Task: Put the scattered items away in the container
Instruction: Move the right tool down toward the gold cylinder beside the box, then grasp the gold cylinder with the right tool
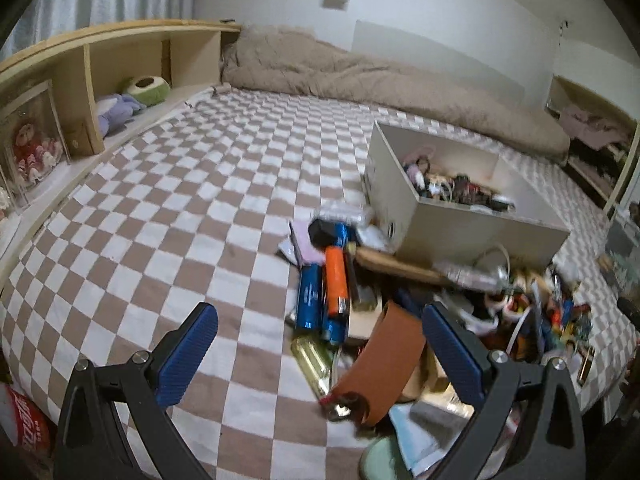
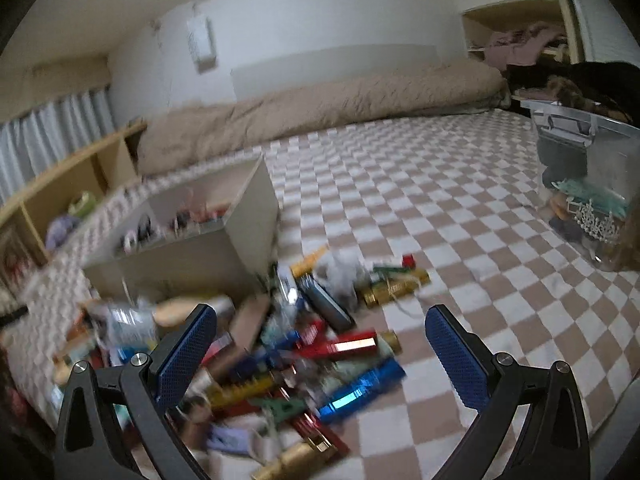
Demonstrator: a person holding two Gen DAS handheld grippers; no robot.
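Clutter sits heaped on a brown-and-white checked bedspread (image 1: 192,184), spread across the lower right of the left wrist view and the lower centre of the right wrist view. White open-topped box (image 1: 460,216) stands just behind the heap, right of centre in the left view; small dark odds and ends already lie inside it (too small to tell apart).

Left gripper (image 1: 320,348) at bottom centre of its own frame, jaws wide apart, holding nothing. Between its blue pads (image 1: 188,356) lie bare bedspread and the near edge of the heap. A brown leather strap (image 1: 388,364) lies just inside the right pad; contact cannot be told. Beyond it, an orange tube (image 1: 335,276) lies beside two blue cylinders (image 1: 310,296), with a wooden handle (image 1: 396,266) close against the box.

Right gripper (image 2: 320,344) at bottom centre of its frame, jaws also wide apart and empty, above the heap. Frame is blurred. Visible between the pads: a shiny red bar (image 2: 344,347), a blue metallic tube (image 2: 360,390), gold tubes (image 2: 394,289) further back. Box appears at centre left here, tilted by the lens.

Tan quilt (image 1: 360,76) lies bunched along the far wall. Wooden shelf (image 1: 96,68) with soft toys at upper left of the left view. Clear plastic bin (image 2: 584,184) at right edge of the right view.
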